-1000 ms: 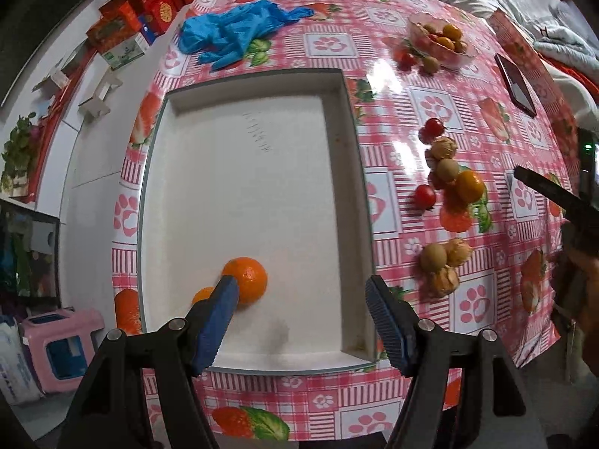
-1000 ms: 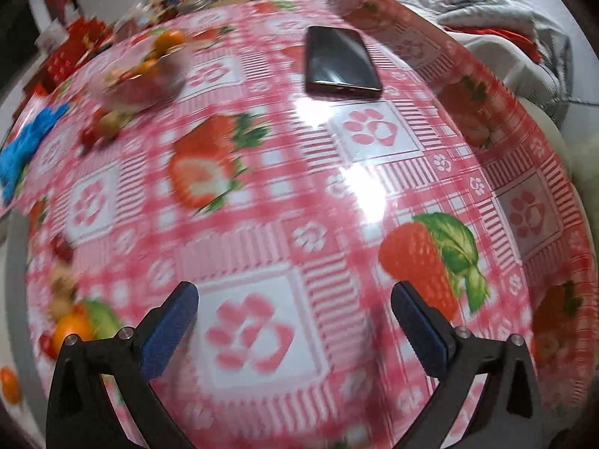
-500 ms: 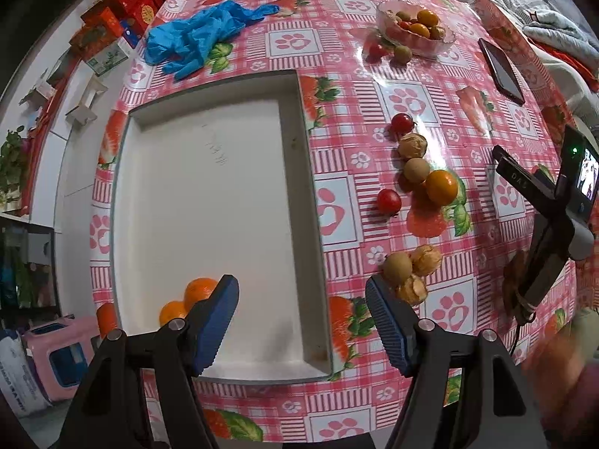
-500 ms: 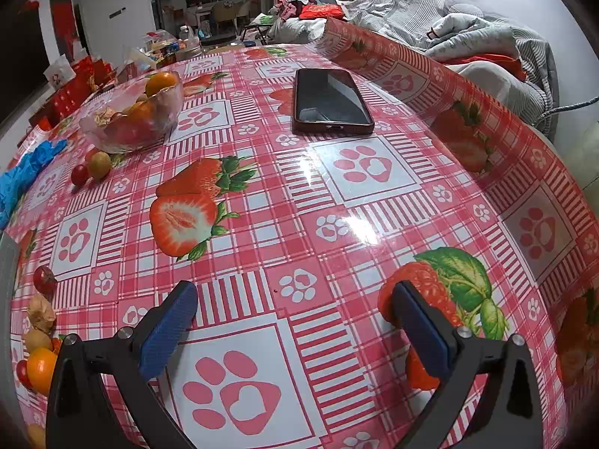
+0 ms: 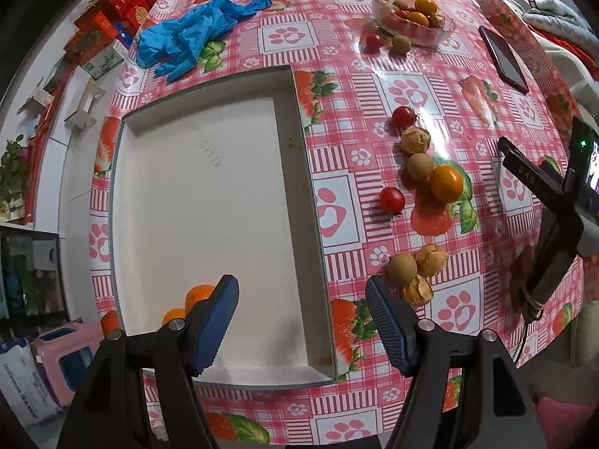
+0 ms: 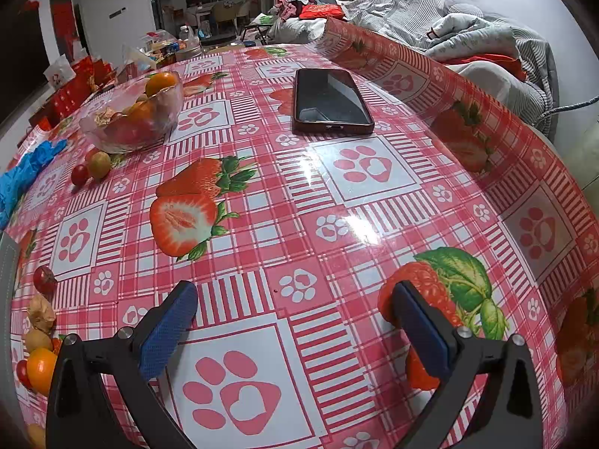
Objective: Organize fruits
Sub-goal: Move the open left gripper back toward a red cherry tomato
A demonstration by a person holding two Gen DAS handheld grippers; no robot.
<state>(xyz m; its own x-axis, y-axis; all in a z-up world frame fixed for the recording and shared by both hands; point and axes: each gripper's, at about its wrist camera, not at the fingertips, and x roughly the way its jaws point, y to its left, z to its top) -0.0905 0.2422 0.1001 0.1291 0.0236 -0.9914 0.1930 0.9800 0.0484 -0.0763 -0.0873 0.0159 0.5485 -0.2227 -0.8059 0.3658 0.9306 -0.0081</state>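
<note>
Here, the left gripper (image 5: 301, 323) hangs with jaws apart and empty above the white tray's (image 5: 299, 172) near end, where two oranges (image 5: 194, 299) sit in its corner. Loose fruit (image 5: 419, 164) lies on the tablecloth (image 6: 337, 194) beside the tray, while the right gripper (image 6: 294, 327), likewise spread and empty, hovers nearby.

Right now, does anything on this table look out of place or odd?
Yes: a crumpled blue glove and a phone lie among the fruit. A tomato and a green fruit sit outside the bowl.
</note>
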